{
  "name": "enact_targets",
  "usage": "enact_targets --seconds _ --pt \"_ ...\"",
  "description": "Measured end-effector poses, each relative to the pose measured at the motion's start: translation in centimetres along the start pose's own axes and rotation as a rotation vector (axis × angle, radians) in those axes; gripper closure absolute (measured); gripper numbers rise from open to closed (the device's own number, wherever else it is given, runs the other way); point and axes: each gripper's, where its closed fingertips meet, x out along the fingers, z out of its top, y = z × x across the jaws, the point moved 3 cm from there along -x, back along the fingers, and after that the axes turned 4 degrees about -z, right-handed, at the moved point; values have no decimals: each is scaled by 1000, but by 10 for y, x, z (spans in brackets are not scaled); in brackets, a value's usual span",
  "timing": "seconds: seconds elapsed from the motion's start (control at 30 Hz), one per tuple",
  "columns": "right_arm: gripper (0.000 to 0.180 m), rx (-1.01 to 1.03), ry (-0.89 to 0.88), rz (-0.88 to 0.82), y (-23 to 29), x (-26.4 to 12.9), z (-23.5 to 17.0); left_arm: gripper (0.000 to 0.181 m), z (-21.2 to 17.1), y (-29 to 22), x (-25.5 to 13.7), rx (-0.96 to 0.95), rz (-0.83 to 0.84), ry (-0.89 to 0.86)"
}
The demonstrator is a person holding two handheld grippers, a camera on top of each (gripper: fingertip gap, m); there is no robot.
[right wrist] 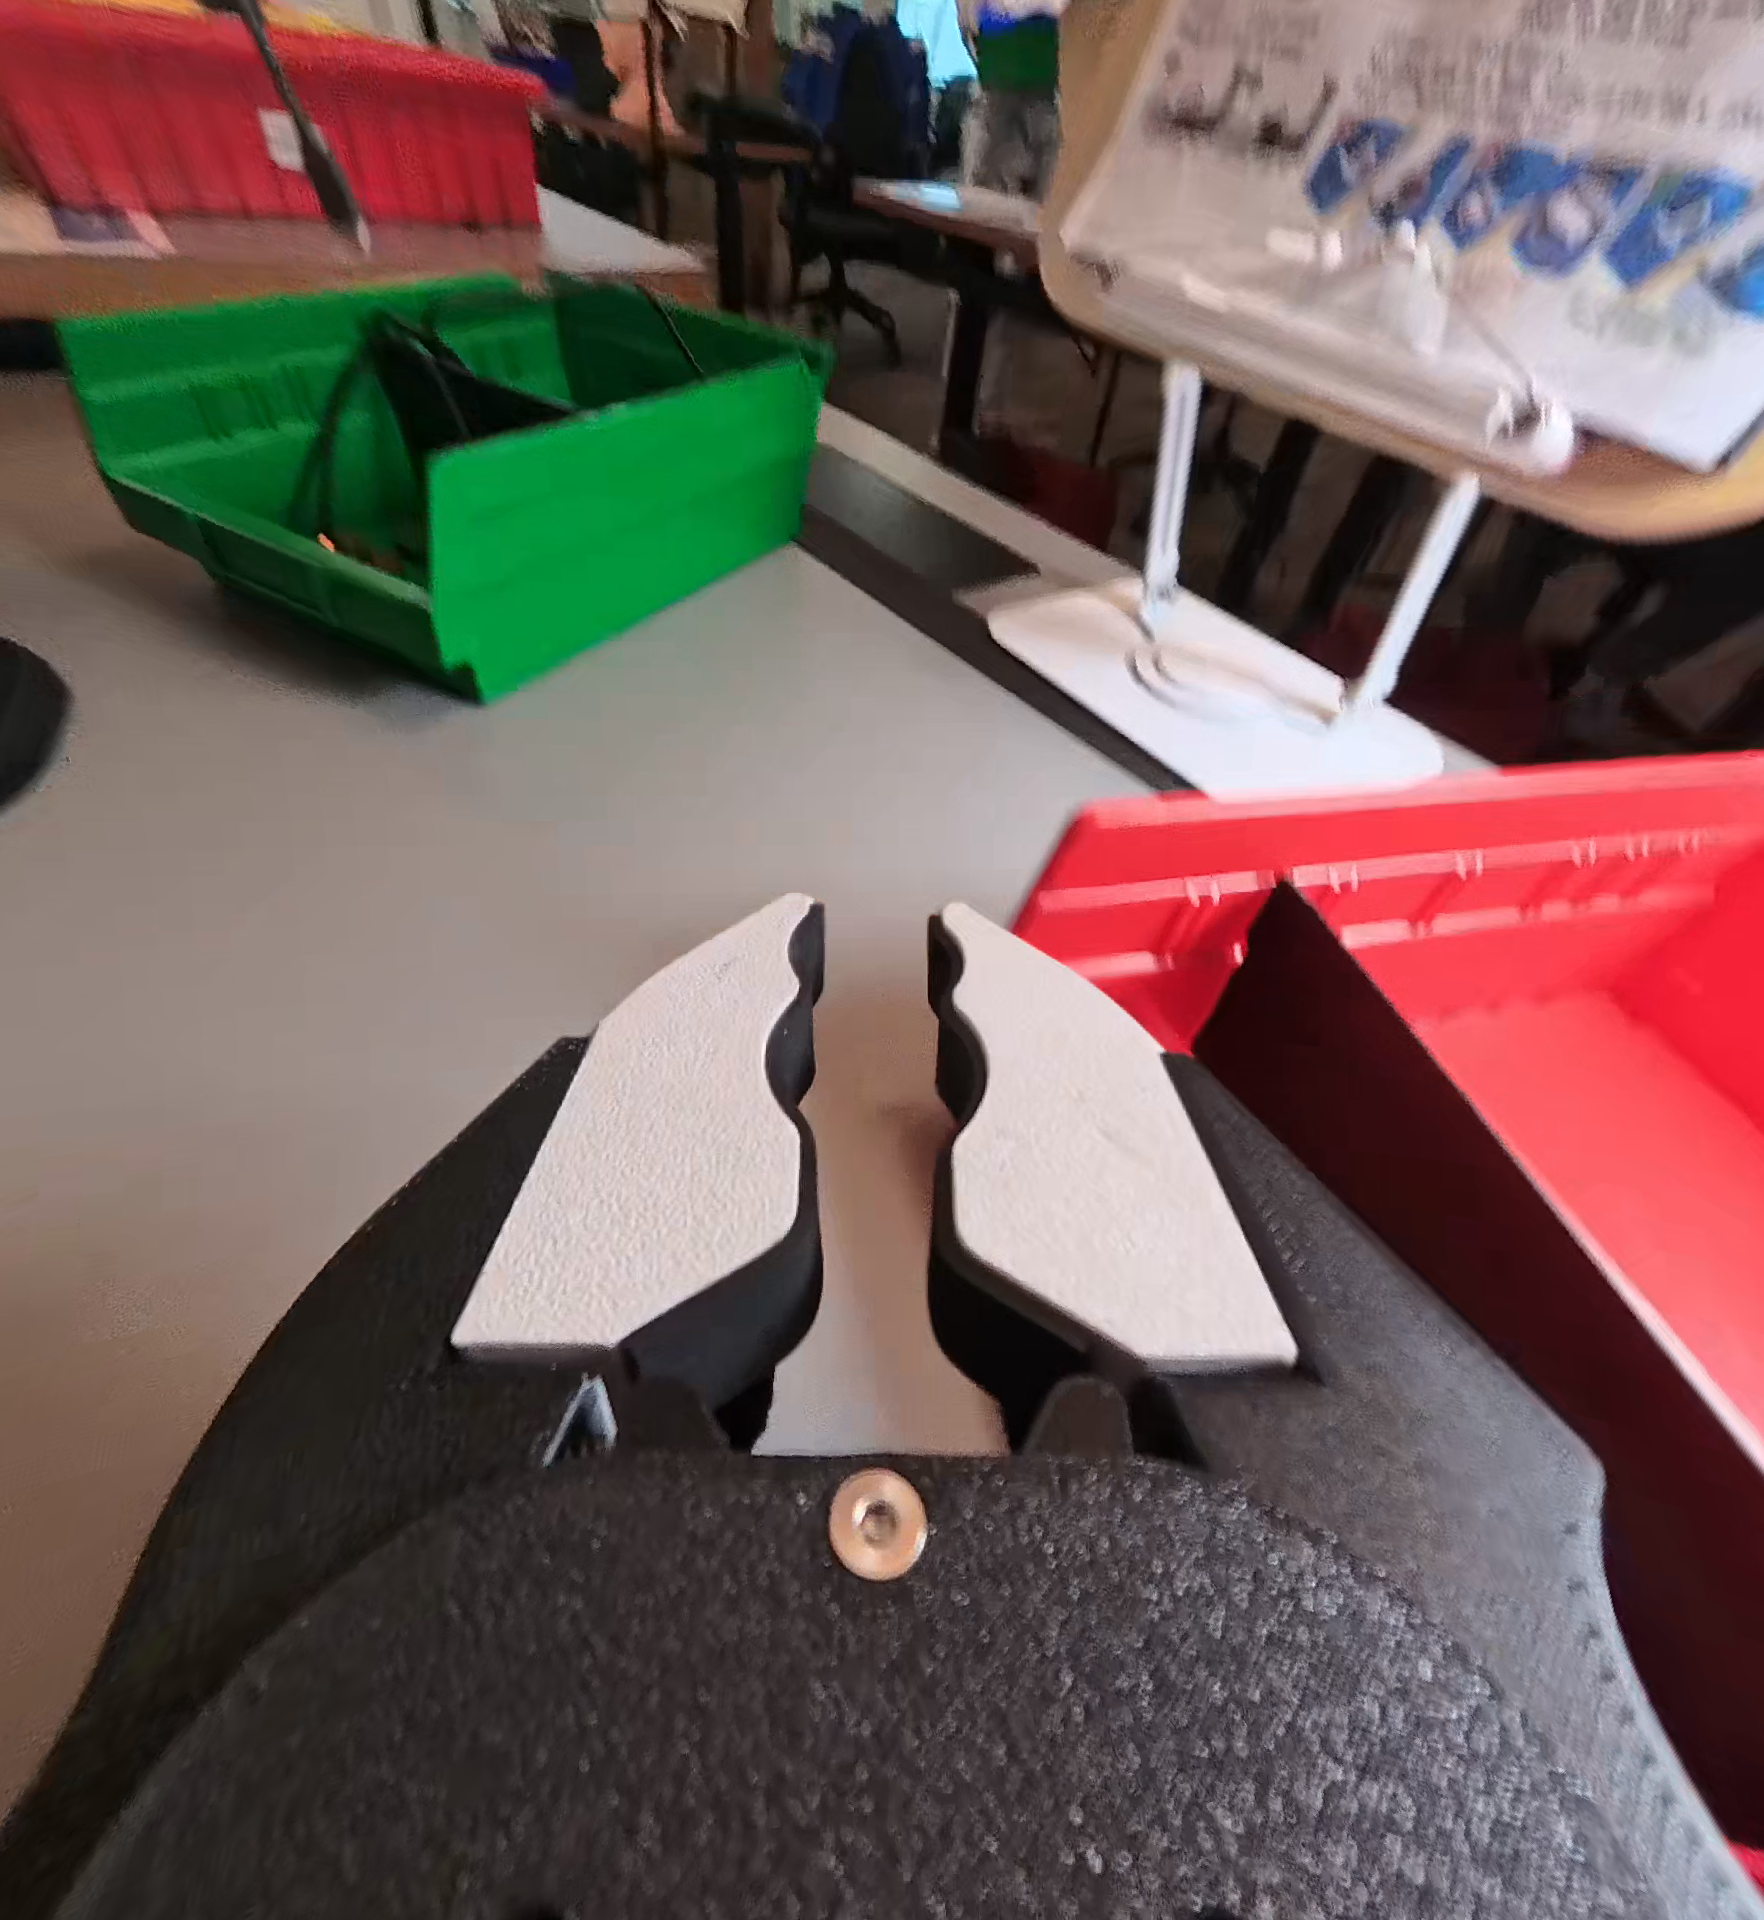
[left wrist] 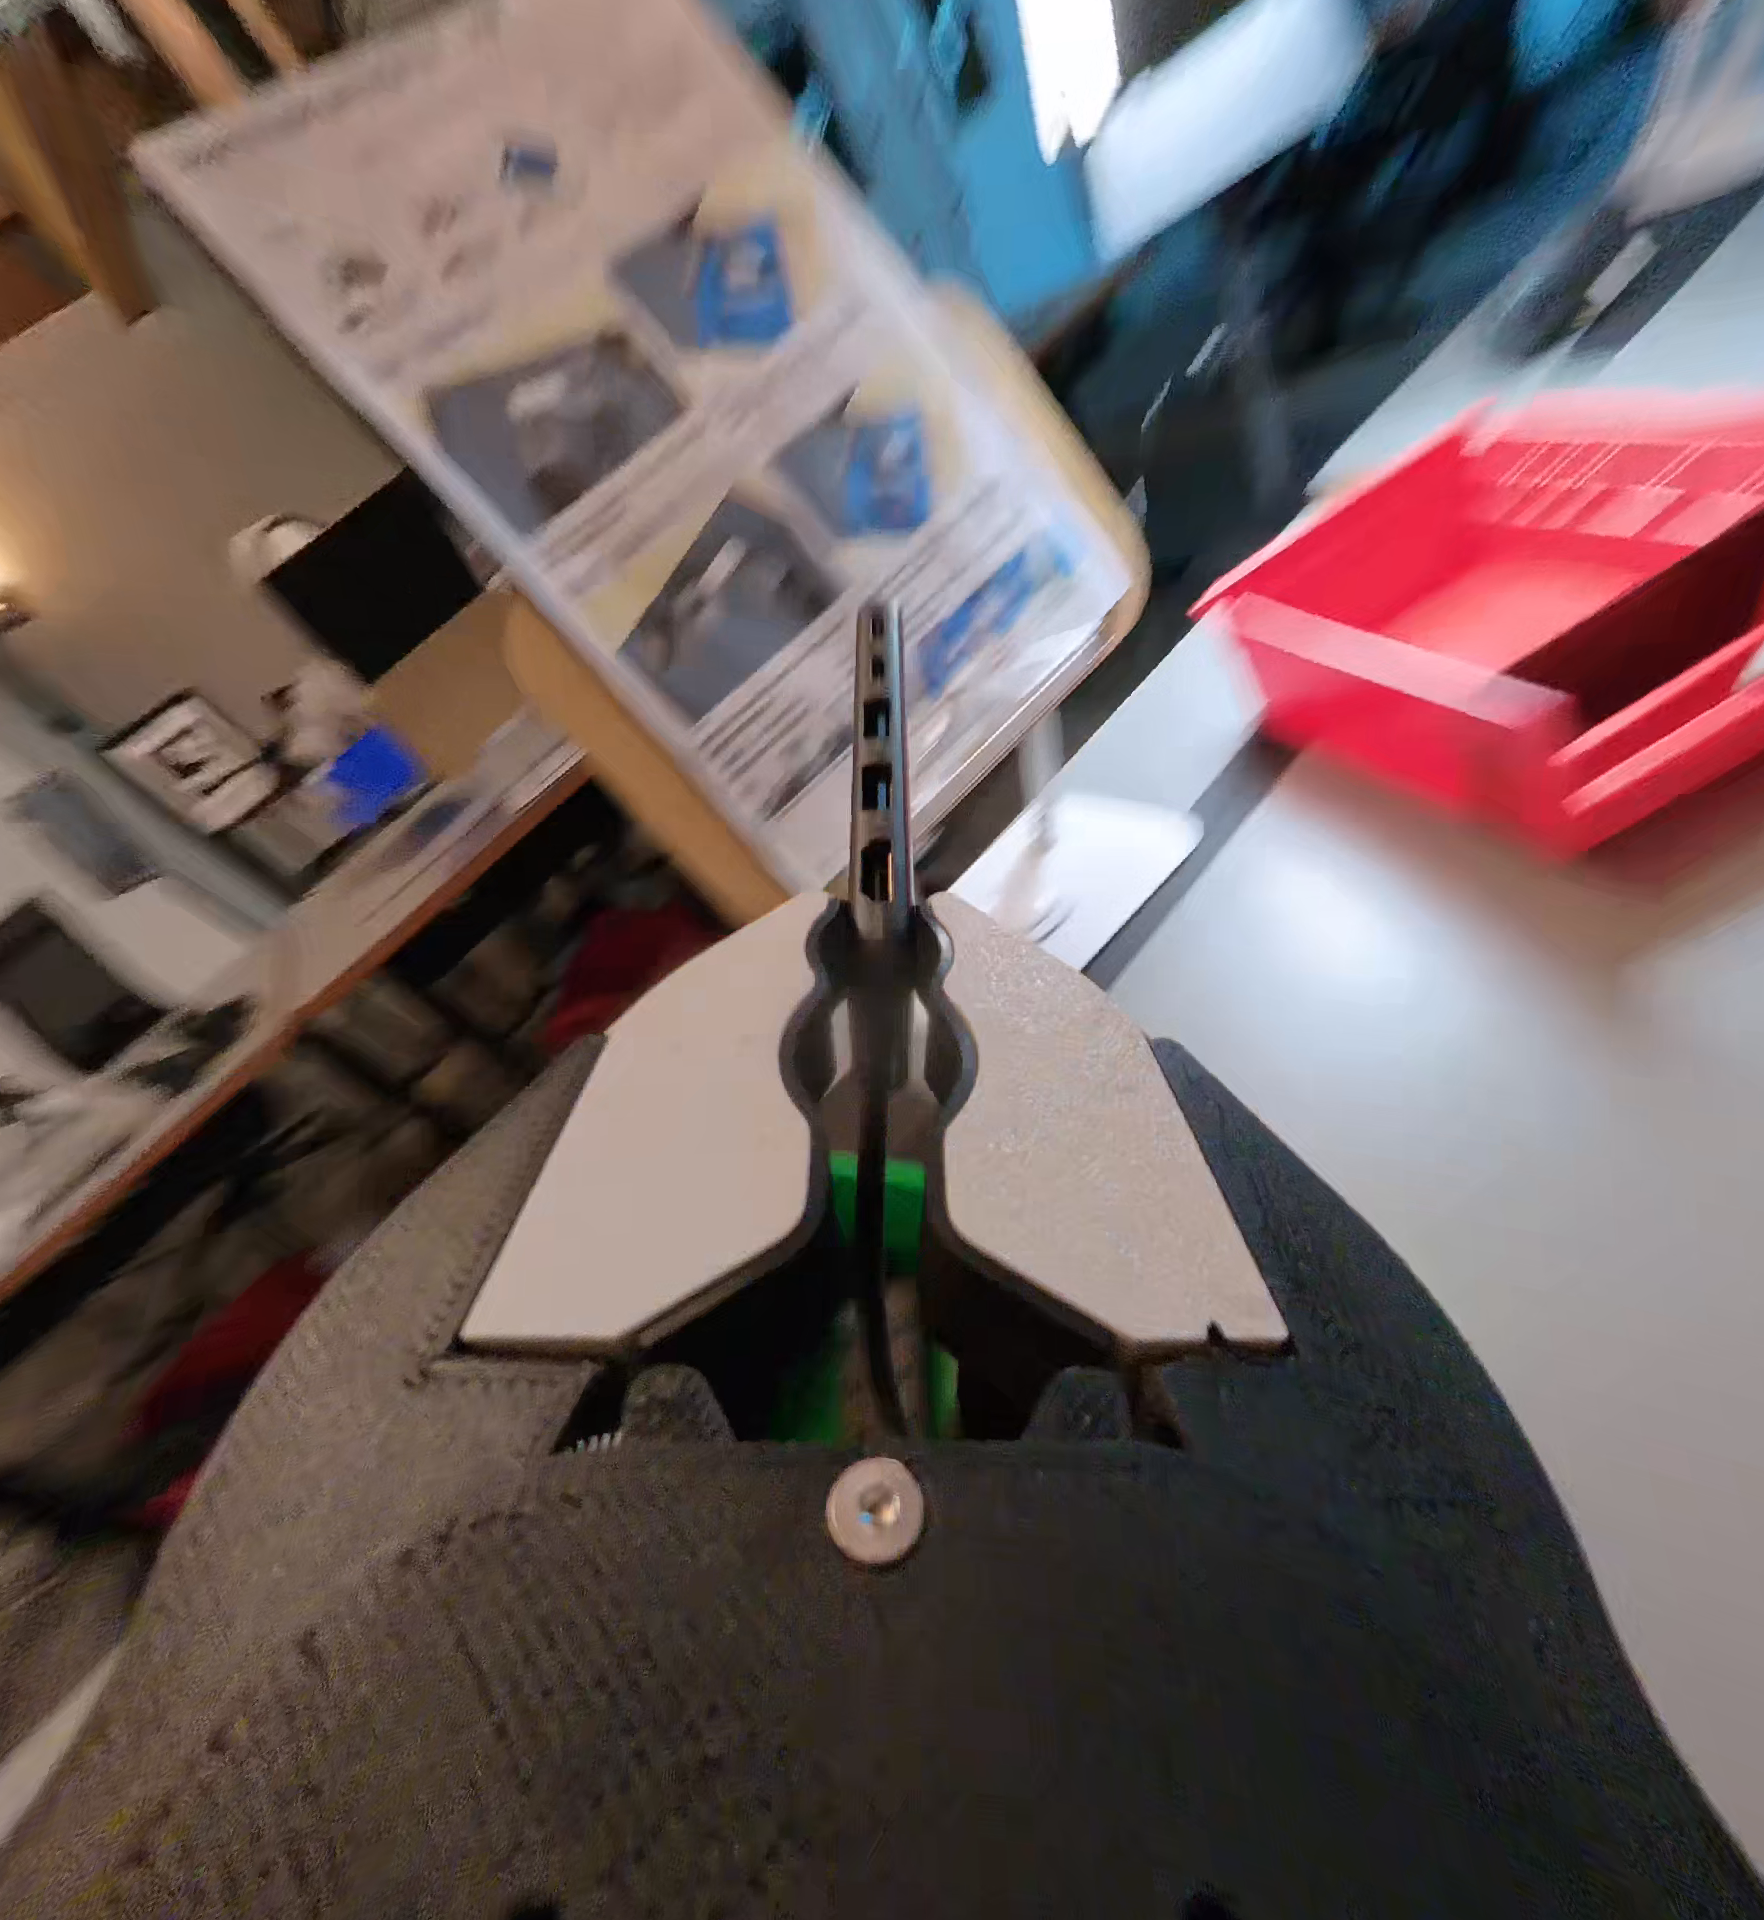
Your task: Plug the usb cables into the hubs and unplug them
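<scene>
My left claw (left wrist: 878, 935) is clamped on the hub (left wrist: 880, 769), which juts edge-on from between the tips, its row of ports facing me and its black lead (left wrist: 873, 1226) running back through the fingers. The grip is thin and near one end, so I judge the hub could twist or slip when a plug pushes in. My right claw (right wrist: 876, 961) hangs empty, fingers slightly parted, over the table (right wrist: 338, 935) beside the red bin (right wrist: 1480, 873); cables seem to sit in the green bin (right wrist: 597, 540), well apart.
</scene>
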Motion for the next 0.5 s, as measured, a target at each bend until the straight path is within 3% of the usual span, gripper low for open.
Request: enact_targets --seconds 0.13,0.3,0.5 --pt "155 -42 -150 117 28 -3 72 168 40 -64 3 -202 -258 -291" --pt "142 -35 -354 287 65 -15 172 168 75 -113 19 -327 -474 -491" --pt "142 4 -498 398 96 -20 203 168 69 -144 30 -442 -673 -548"
